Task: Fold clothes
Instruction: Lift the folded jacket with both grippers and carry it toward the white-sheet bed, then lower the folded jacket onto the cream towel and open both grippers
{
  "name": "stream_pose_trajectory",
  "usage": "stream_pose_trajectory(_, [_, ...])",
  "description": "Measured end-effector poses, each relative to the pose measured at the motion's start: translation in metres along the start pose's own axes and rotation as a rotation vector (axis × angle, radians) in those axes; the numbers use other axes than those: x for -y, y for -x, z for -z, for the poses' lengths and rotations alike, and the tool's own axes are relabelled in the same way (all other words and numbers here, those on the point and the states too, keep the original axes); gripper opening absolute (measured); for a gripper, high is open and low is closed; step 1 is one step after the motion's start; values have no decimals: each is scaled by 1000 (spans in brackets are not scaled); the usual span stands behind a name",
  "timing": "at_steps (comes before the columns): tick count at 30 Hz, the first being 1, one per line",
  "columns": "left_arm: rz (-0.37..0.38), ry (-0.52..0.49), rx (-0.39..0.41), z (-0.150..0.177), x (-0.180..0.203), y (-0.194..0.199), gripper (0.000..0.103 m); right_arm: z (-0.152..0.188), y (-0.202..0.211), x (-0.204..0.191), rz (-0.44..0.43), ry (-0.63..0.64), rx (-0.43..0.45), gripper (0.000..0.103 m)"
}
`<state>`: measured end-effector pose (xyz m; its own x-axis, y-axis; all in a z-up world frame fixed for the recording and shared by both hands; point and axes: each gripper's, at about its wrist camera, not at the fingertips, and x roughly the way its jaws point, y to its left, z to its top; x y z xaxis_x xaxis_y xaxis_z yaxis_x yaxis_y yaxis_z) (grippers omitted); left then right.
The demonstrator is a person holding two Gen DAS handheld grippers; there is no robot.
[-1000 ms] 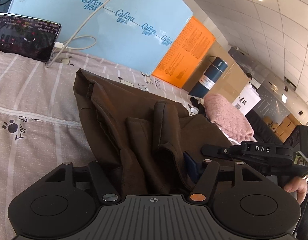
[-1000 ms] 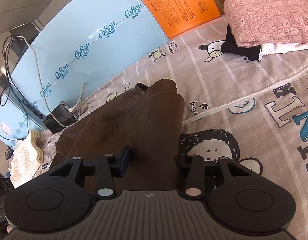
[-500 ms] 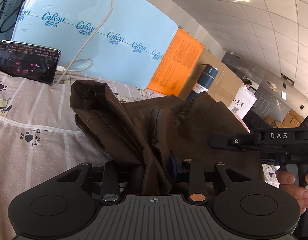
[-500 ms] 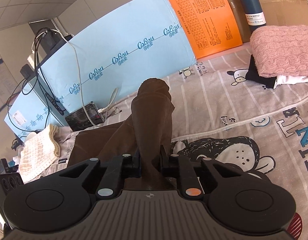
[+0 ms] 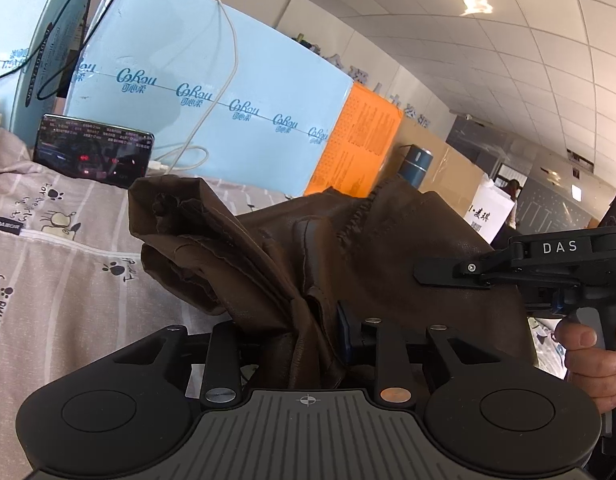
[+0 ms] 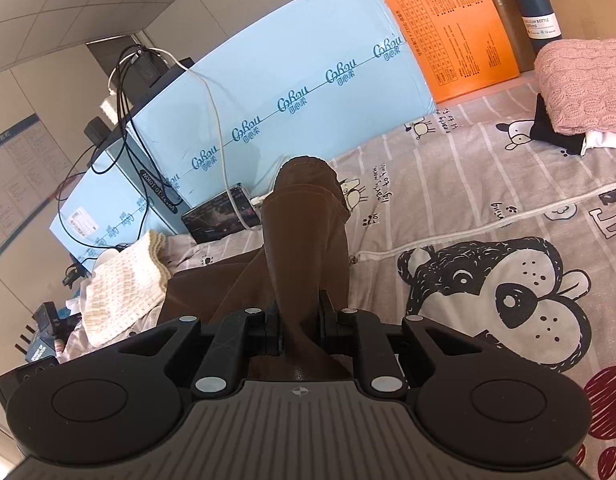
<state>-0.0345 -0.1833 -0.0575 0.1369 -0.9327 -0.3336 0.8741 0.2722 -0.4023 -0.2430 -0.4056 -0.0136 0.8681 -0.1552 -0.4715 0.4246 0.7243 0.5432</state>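
A dark brown garment (image 5: 388, 248) hangs lifted above the printed bedsheet (image 5: 59, 264). My left gripper (image 5: 291, 332) has a thick bunch of its cloth between the pads, and its jaws are still closing on that bunch. Out to the right of this view the cloth stretches to the right gripper's black body (image 5: 540, 268), held by a hand (image 5: 588, 356). In the right wrist view the brown garment (image 6: 303, 216) rises as a narrow fold straight out of my right gripper (image 6: 299, 320), which is shut on it. The rest trails down to the left onto the bedsheet (image 6: 468, 184).
A lit phone (image 5: 91, 150) on a white cable leans against the blue foam board (image 5: 211, 92). An orange board (image 5: 360, 148) and a blue bottle (image 5: 416, 164) stand behind. A pink knit pile (image 6: 584, 84) lies far right, a cream knit (image 6: 123, 284) at the left.
Both grippers closed on the brown garment and rose with it. The cloth, flat on the bed a second ago, now hangs bunched and stretched between them.
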Motion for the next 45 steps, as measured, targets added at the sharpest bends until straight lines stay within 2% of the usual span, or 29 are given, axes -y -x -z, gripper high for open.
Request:
stream_pose_trajectory(2, [14,31,37,3,-9,21,28,1,0,-11,-42,4,-10,14])
stream_pose_trajectory(5, [-8,66,109,7,-22,55,28,3,-4,-34,-135,36,-30,14])
stream_pose_trajectory(13, [-202,132,323,5,-67,144,28,9,-62,-126,-387,150,-129,14])
stream_pose_trajectory(17, [-315,104,422,-21,-92,173,28,5,-96,-181,-490,225,-120,14])
stream_pose_trajectory(23, [-418,111,499,-80,-137,187,28,-3,-146,-252,-569,312,-20,14])
stream_pose_trajectory(26, [-463,128,522,-102,-158,185,28,-10,-177,-279,-572,358,34,14])
stream_pose_trajectory(29, [-524,175,552,-115,-183,176,28,-13,-213,-297,-573,350,42,14])
stream_pose_trajectory(31, [-564,219,580,-113,-201,172,28,-12,-239,-307,-585,343,29,14])
stream_pose_trajectory(33, [-583,239,600,-108,-216,168,28,-7,-261,-317,-589,390,24,14])
stream_pose_trajectory(36, [-598,312,561,-101,-248,161,28,0,-295,-324,-565,426,1,14])
stream_pose_trajectory(39, [-610,376,503,-96,-265,159,29,6,-322,-319,-496,426,-23,14])
stream_pose_trajectory(41, [-654,348,493,-94,-263,158,29,11,-331,-316,-432,457,9,16])
stream_pose_trajectory(43, [-710,310,479,-93,-260,156,41,15,-336,-312,-363,498,50,24])
stream_pose_trajectory(44, [-745,290,468,-93,-260,154,43,16,-339,-311,-323,522,52,28])
stream_pose_trajectory(45, [-788,267,455,-93,-257,151,51,18,-342,-310,-294,543,53,31])
